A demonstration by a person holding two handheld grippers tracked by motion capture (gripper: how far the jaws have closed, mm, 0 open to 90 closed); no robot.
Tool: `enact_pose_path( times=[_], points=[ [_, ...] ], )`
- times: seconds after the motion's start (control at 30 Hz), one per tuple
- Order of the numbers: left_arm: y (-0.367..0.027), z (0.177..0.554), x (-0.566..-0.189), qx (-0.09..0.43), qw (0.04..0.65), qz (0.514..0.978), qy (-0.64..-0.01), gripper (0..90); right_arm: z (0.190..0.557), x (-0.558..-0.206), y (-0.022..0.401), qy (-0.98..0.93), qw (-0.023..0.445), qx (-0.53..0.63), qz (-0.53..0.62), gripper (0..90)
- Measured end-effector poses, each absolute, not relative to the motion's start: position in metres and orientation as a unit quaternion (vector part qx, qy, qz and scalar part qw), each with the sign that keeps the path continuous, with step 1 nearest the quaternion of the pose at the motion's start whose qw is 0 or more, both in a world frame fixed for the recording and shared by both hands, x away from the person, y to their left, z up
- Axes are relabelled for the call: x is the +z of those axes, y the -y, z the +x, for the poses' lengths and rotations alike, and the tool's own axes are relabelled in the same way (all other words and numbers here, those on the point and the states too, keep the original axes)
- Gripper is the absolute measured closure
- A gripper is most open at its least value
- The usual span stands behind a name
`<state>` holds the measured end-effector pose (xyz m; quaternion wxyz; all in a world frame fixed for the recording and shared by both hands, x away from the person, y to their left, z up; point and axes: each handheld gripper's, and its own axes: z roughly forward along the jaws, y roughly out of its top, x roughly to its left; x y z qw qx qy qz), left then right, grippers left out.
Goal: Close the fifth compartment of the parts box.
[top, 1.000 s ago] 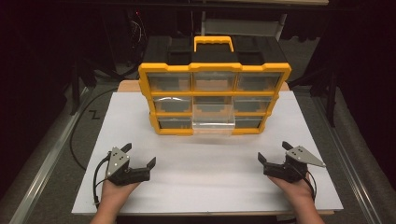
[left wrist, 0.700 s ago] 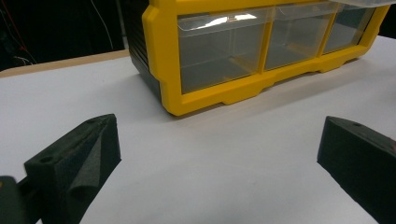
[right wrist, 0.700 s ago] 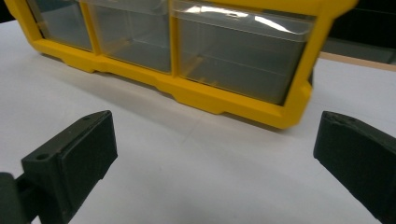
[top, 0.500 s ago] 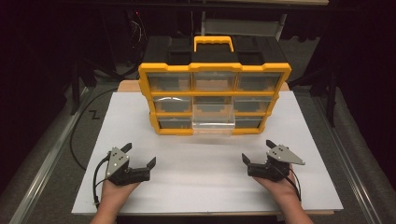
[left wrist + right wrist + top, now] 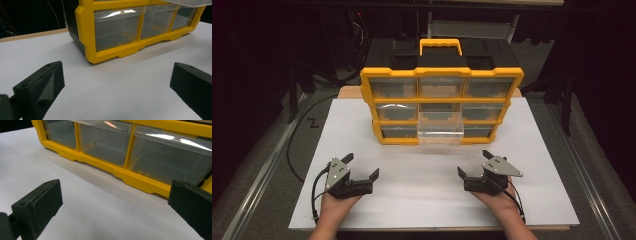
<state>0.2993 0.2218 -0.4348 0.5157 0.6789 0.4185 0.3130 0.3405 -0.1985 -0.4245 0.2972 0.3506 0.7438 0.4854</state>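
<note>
both hand-held grippers, left (image 5: pixel 361 166) and right (image 5: pixel 473 163), wide apart before yellow drawer organizer (image 5: pixel 441 80)

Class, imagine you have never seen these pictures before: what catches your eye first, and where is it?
The yellow-and-black drawer organizer stands upright at the far middle of the white table, its yellow handle on top. One clear drawer, in the middle column, sticks out toward the person. Nearer, the left gripper and right gripper rest on the table, open and empty.
</note>
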Motion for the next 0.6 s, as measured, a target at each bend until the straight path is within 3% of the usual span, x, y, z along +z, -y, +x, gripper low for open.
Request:
enact_pose_path(
  times=[0.6],
  points=[
    [-0.221,0.299,-0.435,0.312,0.514,0.681,-0.417,0.1,0.340,-0.426,0.171,-0.756,0.272,0.486,0.344,6.1]
  ],
)
